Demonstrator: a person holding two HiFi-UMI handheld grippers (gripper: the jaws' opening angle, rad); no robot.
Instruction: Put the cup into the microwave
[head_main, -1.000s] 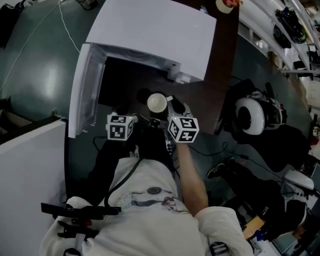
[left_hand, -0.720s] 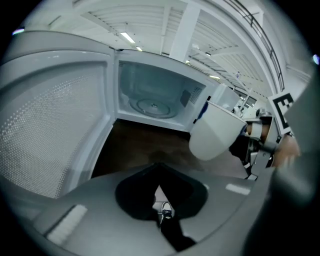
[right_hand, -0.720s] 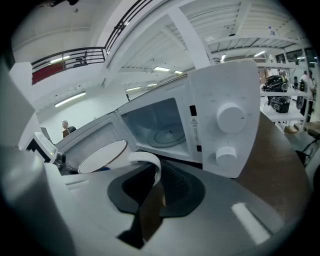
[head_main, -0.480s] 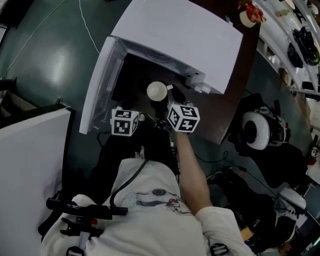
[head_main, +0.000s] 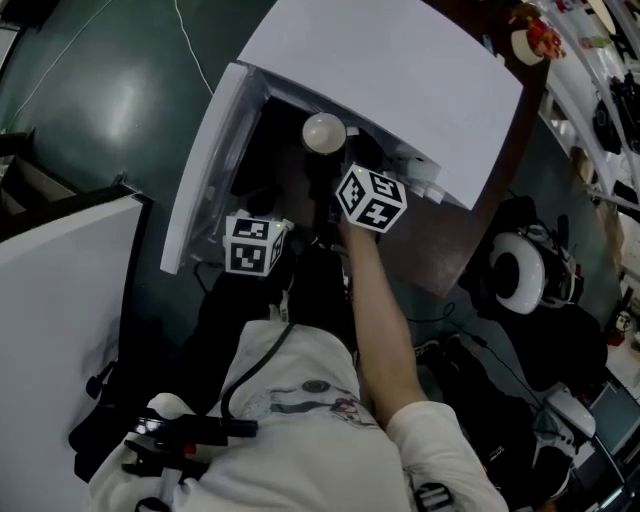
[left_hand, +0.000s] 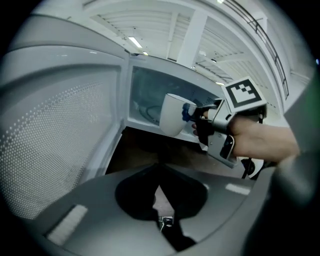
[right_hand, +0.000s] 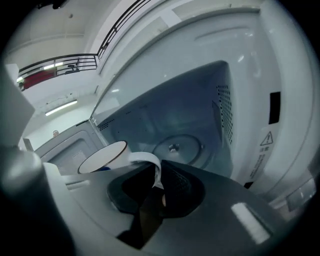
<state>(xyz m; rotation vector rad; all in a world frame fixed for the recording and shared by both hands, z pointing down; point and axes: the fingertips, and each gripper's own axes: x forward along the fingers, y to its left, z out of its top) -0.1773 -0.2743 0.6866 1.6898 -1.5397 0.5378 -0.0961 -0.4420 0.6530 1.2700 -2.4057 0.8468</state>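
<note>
Microwave (head_main: 400, 70) door (head_main: 200, 170) stood open, so that part was done. Cup (head_main: 323, 132) hung upright at the microwave's mouth, approx over its front sill, not yet on the turntable (right_hand: 172, 147) deeper inside. R gripper (right_hand: 156, 187) had jaws narrow, pinched on the handle (right_hand: 150, 164). L gripper (left_hand: 158, 194) sat just outside the microwave, jaws closed together, nothing btwn them. Left to do, I'd judge: carry cup in, set it down, let go, back out.

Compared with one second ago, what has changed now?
The right claw, shut on the handle of the cup, has carried it forward to the open mouth of the microwave. Nothing was taken or released. The left claw stays back and empty; the door stays open.
</note>
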